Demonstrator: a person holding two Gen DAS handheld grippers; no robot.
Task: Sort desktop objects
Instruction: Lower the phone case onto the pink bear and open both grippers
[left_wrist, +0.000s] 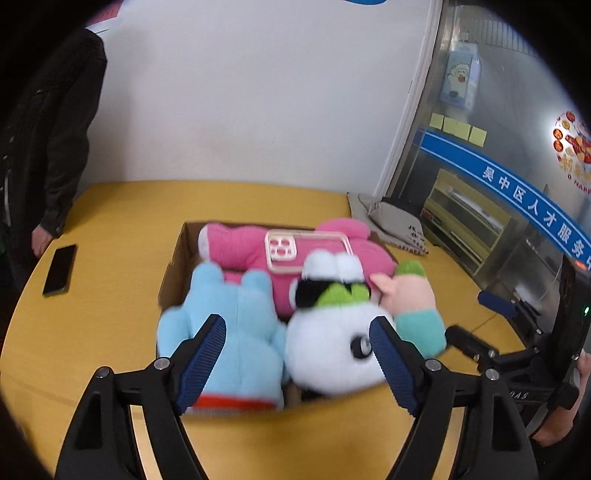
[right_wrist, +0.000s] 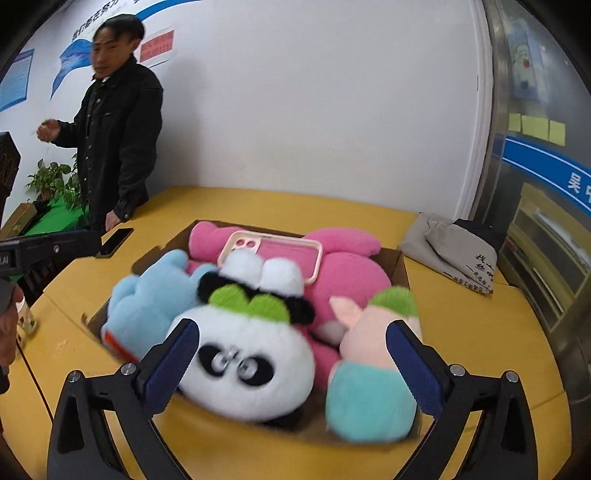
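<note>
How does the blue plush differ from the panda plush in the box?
The blue plush is one pale blue colour with a red patch at its near end; the panda plush is white with black eye patches and green tufts. The blue plush lies along the left side of the cardboard box; the panda plush sits in the middle. Both are soft toys lying in the box.

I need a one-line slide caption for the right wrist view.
Open right gripper above a cardboard box packed with plush toys, a panda in front.
</note>
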